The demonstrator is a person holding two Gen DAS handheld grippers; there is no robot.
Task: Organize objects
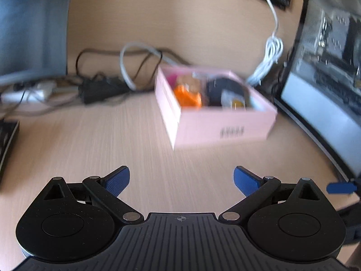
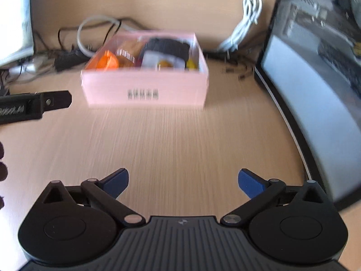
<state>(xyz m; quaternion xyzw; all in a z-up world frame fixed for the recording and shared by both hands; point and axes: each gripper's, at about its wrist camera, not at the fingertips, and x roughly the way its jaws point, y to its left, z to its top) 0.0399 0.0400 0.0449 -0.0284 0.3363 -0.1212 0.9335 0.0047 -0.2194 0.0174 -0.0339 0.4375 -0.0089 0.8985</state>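
Nearest, the left gripper (image 1: 181, 181) had its blue pads spread wide with only bare desk (image 1: 140, 140) between them. The right gripper (image 2: 183, 183) was likewise fully apart and empty.

Taking the pink box (image 2: 144, 85) as the landmark: it sat on the desk well ahead of both grippers, holding an orange item (image 2: 106, 62), a dark round thing (image 2: 168, 46) and other small pieces too blurred to name. From the right gripper the box lay ahead and slightly left, its long, labelled side facing squarely. From the left gripper it lay ahead and to the right, turned corner-on. The right hand looked a little better lined up with it.

Behind the box ran a tangle of cables (image 2: 94, 31); right of the box stood a monitor (image 2: 315, 79).
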